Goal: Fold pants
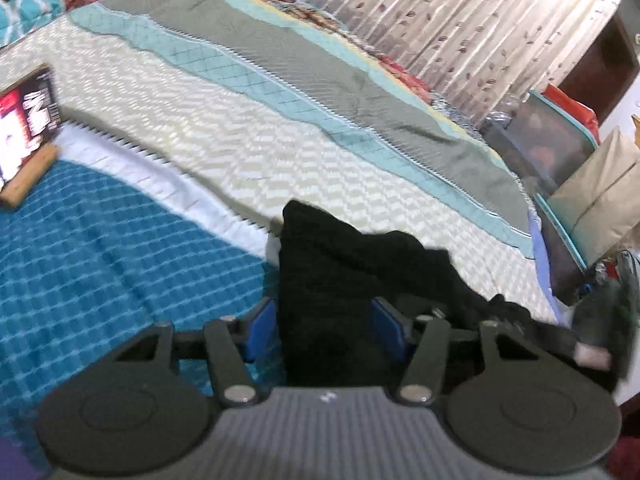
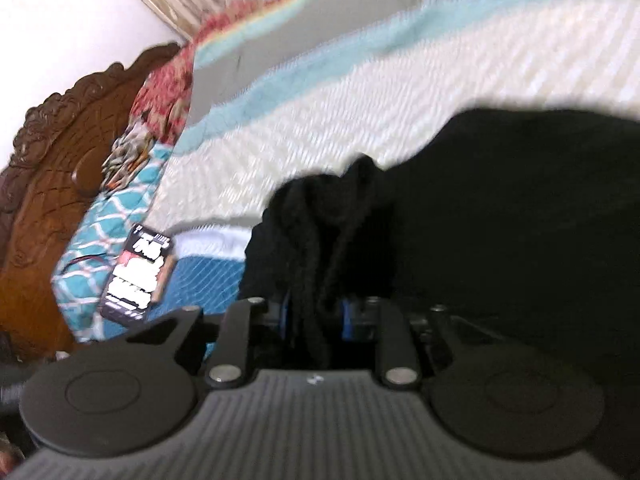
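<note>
Left gripper [image 1: 326, 328] grasps a bunch of black pants [image 1: 344, 280] between its blue pads; right gripper [image 2: 316, 316] is clenched on the same pants, draping ahead over the bed quilt [image 1: 224, 136].

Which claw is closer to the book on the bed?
Hard to call; neither touches it. The left gripper sees the book far to its left; the right gripper sees it nearby on its left. Both hold the black pants.

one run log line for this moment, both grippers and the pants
left gripper: shut on black pants | right gripper: shut on black pants | pants: bunched, lifted over bed | fold: not finished
</note>
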Motion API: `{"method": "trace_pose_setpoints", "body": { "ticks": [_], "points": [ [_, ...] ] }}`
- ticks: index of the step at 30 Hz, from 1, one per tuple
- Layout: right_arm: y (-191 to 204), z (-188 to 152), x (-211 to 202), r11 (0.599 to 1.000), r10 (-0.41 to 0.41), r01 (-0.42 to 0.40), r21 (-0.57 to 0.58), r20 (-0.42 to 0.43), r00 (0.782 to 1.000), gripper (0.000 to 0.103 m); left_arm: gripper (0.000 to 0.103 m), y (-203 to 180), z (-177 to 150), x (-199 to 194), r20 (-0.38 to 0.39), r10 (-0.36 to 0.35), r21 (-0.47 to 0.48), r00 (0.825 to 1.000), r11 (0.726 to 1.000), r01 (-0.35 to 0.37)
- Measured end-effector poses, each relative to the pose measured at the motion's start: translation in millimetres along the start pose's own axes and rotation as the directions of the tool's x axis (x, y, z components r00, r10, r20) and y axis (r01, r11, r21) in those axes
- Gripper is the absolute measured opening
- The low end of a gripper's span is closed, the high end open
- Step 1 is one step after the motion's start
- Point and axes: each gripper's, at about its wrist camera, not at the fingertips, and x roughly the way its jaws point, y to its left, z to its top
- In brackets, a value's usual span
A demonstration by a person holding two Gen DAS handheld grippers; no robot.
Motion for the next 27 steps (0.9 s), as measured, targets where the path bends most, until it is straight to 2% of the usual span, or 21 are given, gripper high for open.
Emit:
{"method": "trace_pose_setpoints", "body": {
  "ticks": [3,4,5,6,7,9,11,13,14,15,17,19,21,23,27],
  "points": [
    [-12.2,-8.4,-16.8,0.989,-0.146,0.147,-0.018,0.066,0.987,0.027,0.052,-20.0,2.1,25.3,-0.021,-0.027,0.038,0.999,0.999,0.028],
    [-19.5,-13.3,-19.0,0.980,-0.195,0.196,-0.019,0.064,0.979,0.033,0.052,-27.8,0.7,36.9,-0.040,-0.039,0.049,0.998,0.998,0.040],
    [-26.8,-16.8,-16.3,0.973,-0.228,0.228,-0.011,0.045,0.973,0.048,0.052,-35.3,-2.0,47.9,-0.060,-0.049,0.063,0.997,0.997,0.052],
    [-34.2,-19.4,-15.4,0.967,-0.254,0.253,0.010,0.030,0.967,0.054,0.052,-43.1,-5.8,57.5,-0.080,-0.053,0.085,0.995,0.995,0.060],
    [-40.7,-22.0,-20.6,0.965,-0.262,0.261,0.039,0.034,0.964,0.061,0.053,-51.9,-11.5,68.8,-0.104,-0.039,0.122,0.994,0.991,0.052],
    [-44.9,-23.5,-33.4,0.967,-0.249,0.243,0.080,0.068,0.966,0.062,0.053,-61.1,-23.5,86.3,-0.145,0.041,0.196,0.989,0.981,-0.012],
    [-30.9,-21.9,-40.0,0.959,-0.281,0.275,0.063,0.143,0.949,0.062,0.055,-64.9,-38.4,100.1,-0.160,0.126,0.288,0.979,0.955,-0.075],
    [-24.7,-23.6,-49.0,0.964,-0.265,0.264,0.029,0.206,0.942,0.062,0.055,-68.7,-46.6,94.6,-0.125,0.146,0.358,0.981,0.929,-0.093],
    [-21.5,-24.6,-47.6,0.968,-0.246,0.250,0.009,0.209,0.946,0.062,0.055,-71.0,-48.1,92.0,-0.121,0.161,0.378,0.980,0.920,-0.105],
    [-18.6,-23.1,-38.9,0.972,-0.229,0.235,-0.006,0.193,0.954,0.062,0.055,-73.1,-48.0,90.9,-0.120,0.169,0.385,0.978,0.916,-0.111],
    [-21.4,-28.6,-20.0,0.977,-0.209,0.212,-0.017,0.104,0.972,0.062,0.057,-73.1,-46.5,90.6,-0.124,0.182,0.387,0.975,0.914,-0.121],
    [-32.3,-37.0,7.3,0.973,-0.231,0.231,0.004,-0.018,0.973,0.067,0.057,-72.0,-45.7,91.8,-0.132,0.199,0.391,0.971,0.910,-0.133],
    [-39.2,-37.4,7.4,0.981,-0.190,0.190,0.028,-0.001,0.982,0.069,0.058,-74.3,-44.5,87.6,-0.128,0.209,0.402,0.969,0.905,-0.142],
    [-47.3,-29.0,-1.7,0.987,-0.142,0.142,0.077,-0.011,0.990,0.068,0.060,-75.5,-37.3,80.4,-0.140,0.201,0.376,0.970,0.917,-0.136],
    [-69.3,-29.7,-41.4,0.983,-0.070,0.053,0.174,0.094,0.993,0.068,0.060,-77.8,-10.9,65.4,-0.135,0.094,0.252,0.986,0.966,-0.058]
  ]
}}
